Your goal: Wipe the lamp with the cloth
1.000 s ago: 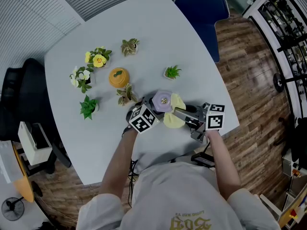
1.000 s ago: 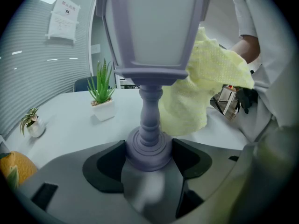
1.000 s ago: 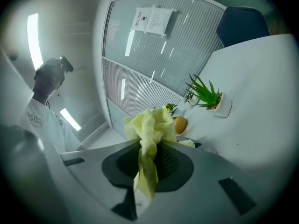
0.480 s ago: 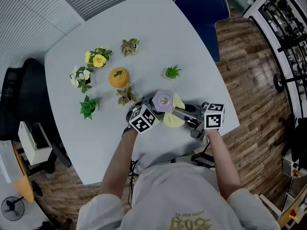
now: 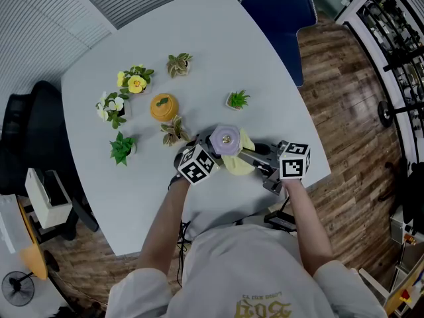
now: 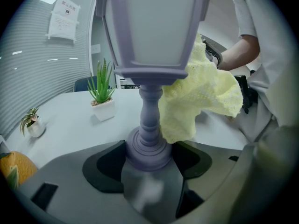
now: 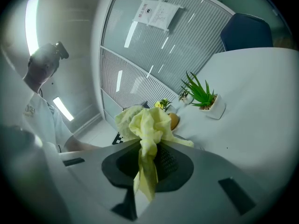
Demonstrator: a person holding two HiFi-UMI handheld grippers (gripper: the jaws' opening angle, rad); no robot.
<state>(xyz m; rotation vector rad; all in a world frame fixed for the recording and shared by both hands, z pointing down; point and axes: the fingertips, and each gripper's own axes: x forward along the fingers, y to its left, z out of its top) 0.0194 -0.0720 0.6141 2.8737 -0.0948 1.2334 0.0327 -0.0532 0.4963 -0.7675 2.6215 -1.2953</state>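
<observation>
The left gripper [image 6: 148, 164] clamps the round base of the purple lamp [image 6: 150, 55] near the front edge of the surface [image 5: 218, 58], the right gripper [image 7: 148, 164] pinches the yellow cloth [image 7: 145, 125] against its shade, and the wall notice [image 7: 154, 10] is too small to read.

White surface [image 5: 218, 38], crowded on its left: yellow flowers [image 5: 136, 81], white flowers [image 5: 111, 108], a green plant [image 5: 122, 148] and an orange ornament [image 5: 163, 106]. One mottled plant [image 5: 179, 63] sits farther back and another [image 5: 174, 131] just beside the ornament. A spiky plant [image 5: 238, 100] stands alone to the right, and the lamp [image 5: 226, 140] is near the front edge.
</observation>
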